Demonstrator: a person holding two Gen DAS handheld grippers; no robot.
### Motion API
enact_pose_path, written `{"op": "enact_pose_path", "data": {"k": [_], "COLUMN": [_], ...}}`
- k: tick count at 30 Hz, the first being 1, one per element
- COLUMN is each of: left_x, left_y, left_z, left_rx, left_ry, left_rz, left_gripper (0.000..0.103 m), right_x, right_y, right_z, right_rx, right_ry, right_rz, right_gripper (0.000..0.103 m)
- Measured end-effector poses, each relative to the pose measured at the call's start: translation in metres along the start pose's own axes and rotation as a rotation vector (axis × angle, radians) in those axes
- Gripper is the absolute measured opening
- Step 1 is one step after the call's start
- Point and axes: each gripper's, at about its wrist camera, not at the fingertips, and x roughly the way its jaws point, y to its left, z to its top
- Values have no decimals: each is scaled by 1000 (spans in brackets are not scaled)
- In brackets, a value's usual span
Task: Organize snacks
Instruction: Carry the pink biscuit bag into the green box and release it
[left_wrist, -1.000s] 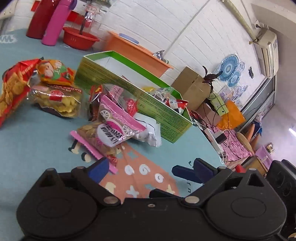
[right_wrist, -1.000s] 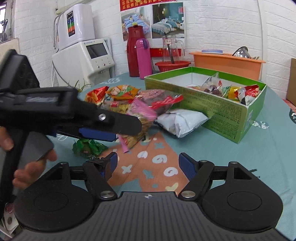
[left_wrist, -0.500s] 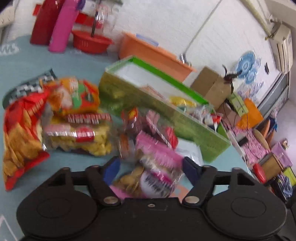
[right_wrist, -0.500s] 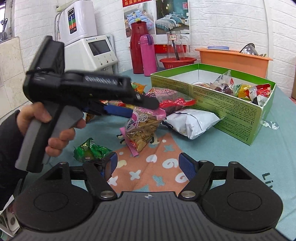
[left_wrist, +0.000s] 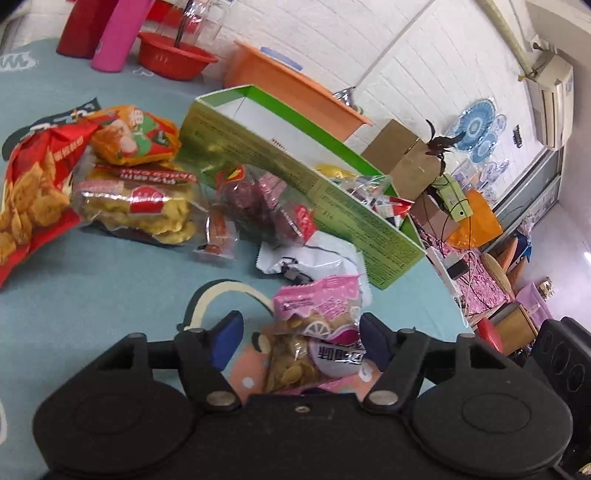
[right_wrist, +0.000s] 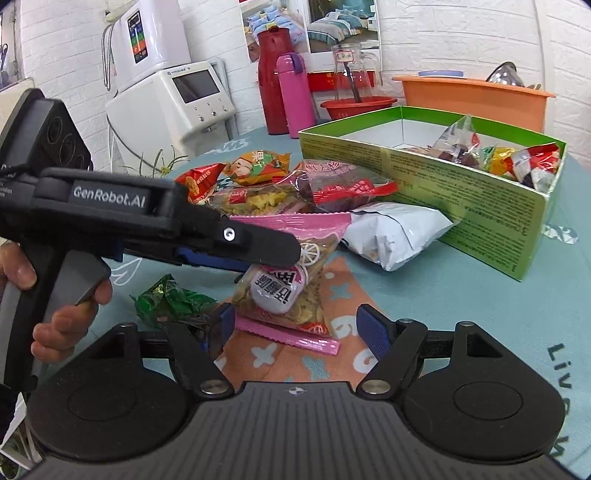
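Left wrist view: looks forward and down over its own fingers, close above the pink snack bag (left_wrist: 317, 332), toward the green box (left_wrist: 306, 184).
Right wrist view: low and near the table (right_wrist: 480, 314), facing the wall, the left gripper (right_wrist: 258, 254) crossing its left side.
Shared by the 2 views: bag, box, snack pile.

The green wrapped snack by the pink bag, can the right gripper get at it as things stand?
Probably yes. The green wrapped snack lies alone on the tablecloth, just beside the open right gripper. The left gripper is over the pink bag, not over it.
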Motion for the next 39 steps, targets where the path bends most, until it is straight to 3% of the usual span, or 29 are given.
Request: {"op": "enact_pose_path", "data": {"k": [1,2,3,5,8,16,22,32,34,35,36,38,39], "left_x": [2,4,3,1,-5,-14,7,57,65,70,73,72,68], "left_y": [0,-1,-4,-14,-28,-71,-75,-40,-35,-32,-30,-26,-24], "left_z": [-1,-2,-2,-2,5,55,94,128,130,130,129,124,121], "left_rx": [-5,-10,-4,35,65,189,233,161,168,169,165,144,139], "left_ry": [5,10,-1,-17,-48,-173,-215,-170,-162,-159,-156,-175,-179], "left_rz": [-16,-44,-36,-20,-33,-78,-84,-61,-38,-8,24,77,75], "left_gripper": [82,71,69,64,61,61,60,60,63,77,103,103,103], "right_x": [2,4,5,4,-7,-35,-22,23,32,37,42,51,51], "right_y": [0,1,2,3,4,0,-21,-56,-59,-60,-60,-61,-60], "right_z": [1,2,3,5,8,52,87,110,109,109,107,105,103], "right_rx": [-2,-8,-15,-9,-11,-91,-105,-90,-92,-93,-99,-115,-119], "right_ry": [-4,-4,-3,-8,-43,-216,-287,-268,-262,-256,-246,-204,-198], "right_rz": [-2,-5,4,-7,-11,-71,-109,-121,-130,-144,-167,-215,-232], "right_gripper": [103,94,76,65,60,60,59,58,57,57,59,93,98]}}
